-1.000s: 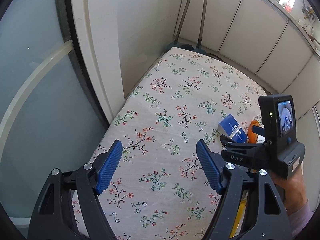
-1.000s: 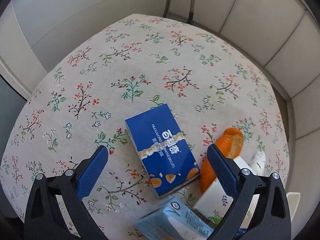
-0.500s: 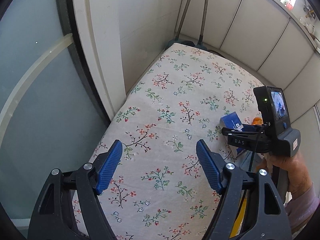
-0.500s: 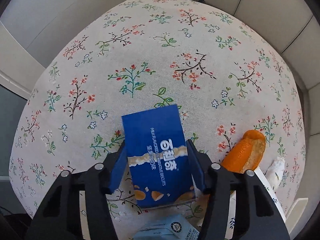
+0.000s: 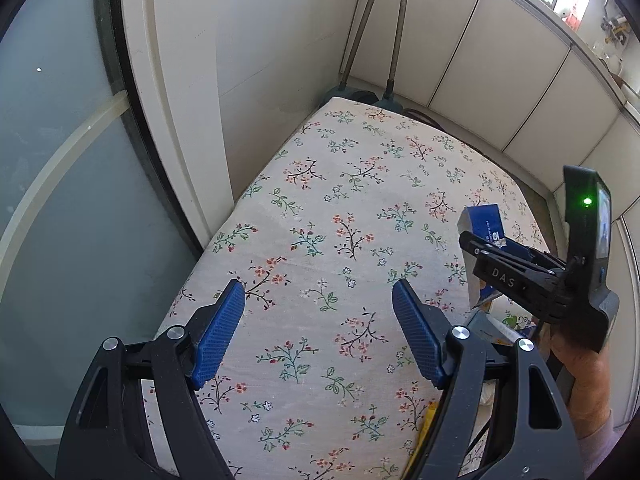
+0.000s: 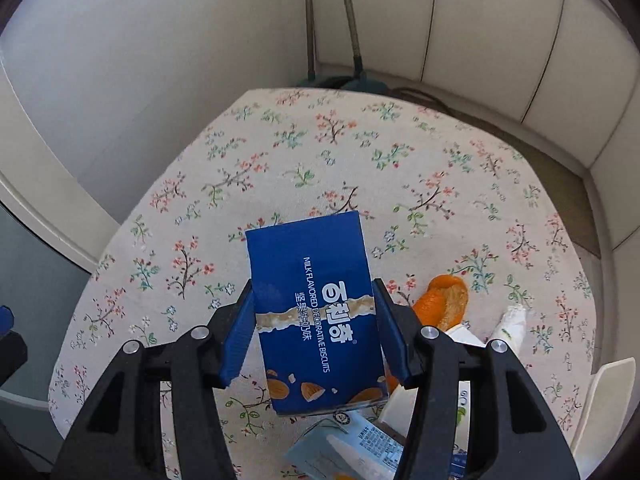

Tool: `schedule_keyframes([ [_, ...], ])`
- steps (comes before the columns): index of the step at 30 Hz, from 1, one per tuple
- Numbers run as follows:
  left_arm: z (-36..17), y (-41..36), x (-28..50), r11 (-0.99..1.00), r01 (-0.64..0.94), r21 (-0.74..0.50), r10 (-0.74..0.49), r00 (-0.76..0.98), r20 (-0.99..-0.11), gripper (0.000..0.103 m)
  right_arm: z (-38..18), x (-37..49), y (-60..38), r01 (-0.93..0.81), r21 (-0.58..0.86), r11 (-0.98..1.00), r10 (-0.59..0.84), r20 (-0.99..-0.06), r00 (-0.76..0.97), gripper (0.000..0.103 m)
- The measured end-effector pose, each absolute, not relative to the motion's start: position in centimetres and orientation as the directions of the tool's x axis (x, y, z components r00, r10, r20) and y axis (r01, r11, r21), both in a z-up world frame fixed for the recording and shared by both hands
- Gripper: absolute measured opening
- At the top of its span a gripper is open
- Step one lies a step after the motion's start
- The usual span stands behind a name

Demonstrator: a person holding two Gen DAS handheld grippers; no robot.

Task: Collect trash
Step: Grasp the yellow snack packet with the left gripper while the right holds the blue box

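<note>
My right gripper (image 6: 316,336) is shut on a blue biscuit box (image 6: 312,292) and holds it lifted above the floral tablecloth (image 6: 280,160). The box also shows in the left wrist view (image 5: 486,224), clamped in the right gripper (image 5: 504,268). My left gripper (image 5: 318,334) is open and empty over the left part of the cloth (image 5: 340,208). An orange peel (image 6: 444,300), a light blue carton (image 6: 356,444) and a white crumpled wrapper (image 6: 512,324) lie on the table under and right of the box.
White wall panels (image 5: 280,40) and a frosted glass door (image 5: 60,160) stand left of the table. Two metal poles (image 6: 344,20) on dark bases stand behind the far edge. A white object (image 6: 600,404) sits at the right edge.
My right gripper closed on the blue biscuit box and lifted it off the cloth. The left gripper stayed open and pulled back slightly.
</note>
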State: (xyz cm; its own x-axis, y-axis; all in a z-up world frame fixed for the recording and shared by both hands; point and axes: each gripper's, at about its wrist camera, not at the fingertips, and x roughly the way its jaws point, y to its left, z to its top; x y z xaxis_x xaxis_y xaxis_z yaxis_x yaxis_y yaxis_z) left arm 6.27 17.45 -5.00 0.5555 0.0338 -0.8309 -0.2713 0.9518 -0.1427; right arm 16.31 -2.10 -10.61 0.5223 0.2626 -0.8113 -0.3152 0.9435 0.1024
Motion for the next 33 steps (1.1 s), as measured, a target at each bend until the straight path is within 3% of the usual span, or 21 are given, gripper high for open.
schedule_keyframes([
  [12, -4.6, 12.1, 7.0, 0.97, -0.167, -0.178, -0.059, 0.548, -0.834, 0.073, -2.8, 10.5, -9.6, -0.146, 0.146, 0.979, 0.205, -0.625, 0.753, 0.055],
  [17, -6.2, 8.3, 6.0, 0.993, -0.038, -0.113, -0.084, 0.451, -0.889, 0.073, -0.6, 6.7, -13.1, -0.098, 0.188, 0.977, 0.192, -0.585, 0.788, 0.055],
  [22, -9.1, 6.2, 4.4, 0.989, 0.025, -0.144, -0.145, 0.309, -0.94, 0.073, 0.9, 3.0, -16.1, -0.063, 0.236, 0.97, 0.187, -0.553, 0.812, 0.055],
  [33, -14.9, 0.2, 1.4, 0.99, 0.122, -0.076, -0.093, 0.145, -0.985, 0.079, 1.1, -2.0, -19.4, -0.027, 0.242, 0.97, 0.158, -0.541, 0.826, 0.055],
])
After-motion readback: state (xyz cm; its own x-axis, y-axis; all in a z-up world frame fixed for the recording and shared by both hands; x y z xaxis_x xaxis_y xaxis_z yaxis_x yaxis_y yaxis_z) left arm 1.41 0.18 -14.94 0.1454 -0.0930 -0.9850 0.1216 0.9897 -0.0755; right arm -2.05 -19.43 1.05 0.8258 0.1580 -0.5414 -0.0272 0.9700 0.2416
